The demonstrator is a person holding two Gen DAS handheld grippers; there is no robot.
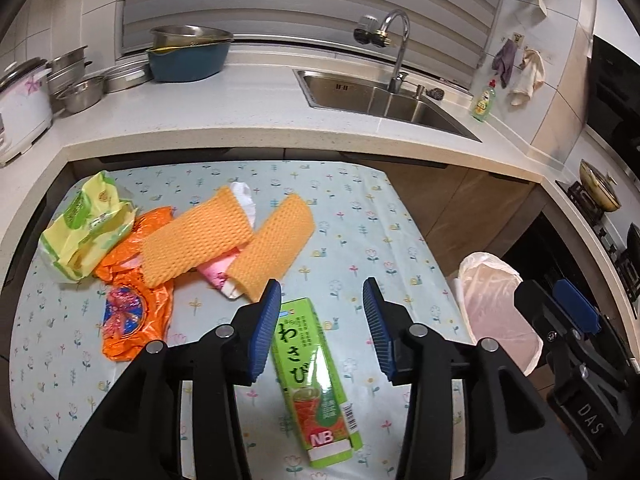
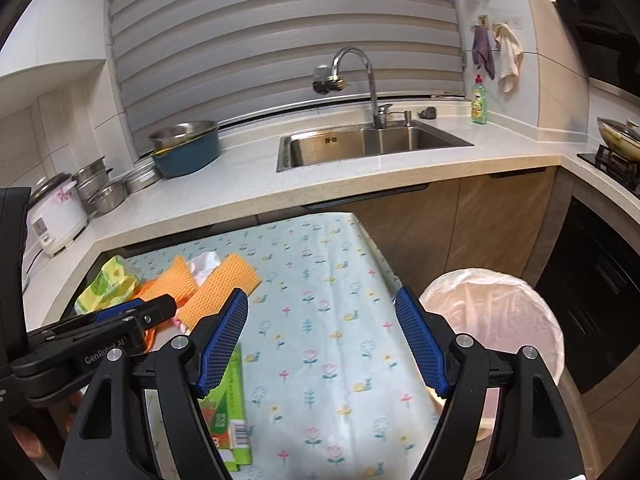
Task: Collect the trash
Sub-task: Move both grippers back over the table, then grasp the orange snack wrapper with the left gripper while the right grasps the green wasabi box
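Observation:
A green wasabi box (image 1: 312,376) lies flat on the floral tablecloth (image 1: 360,220). My left gripper (image 1: 322,284) hangs open over the box's far end, and its blue pads do not touch it. Beyond and to the left lies a trash pile: two orange foam nets (image 1: 196,236), an orange plastic bag (image 1: 132,312), a yellow-green wrapper (image 1: 88,228), a pink wrapper (image 1: 216,276) and white tissue (image 1: 244,196). My right gripper (image 2: 322,292) stands open over bare cloth with nothing between its fingers. Its left finger partly hides the box (image 2: 230,400). The lined bin (image 2: 496,320) stands off the table's right edge.
A white counter (image 2: 360,176) wraps behind the table, with a steel sink (image 2: 360,144) and tap. Bowls, pots (image 1: 188,56) and a rice cooker (image 1: 20,108) stand at the left. A dish soap bottle (image 2: 479,102) is beside the sink. A stove with a pan (image 2: 620,140) is at the right.

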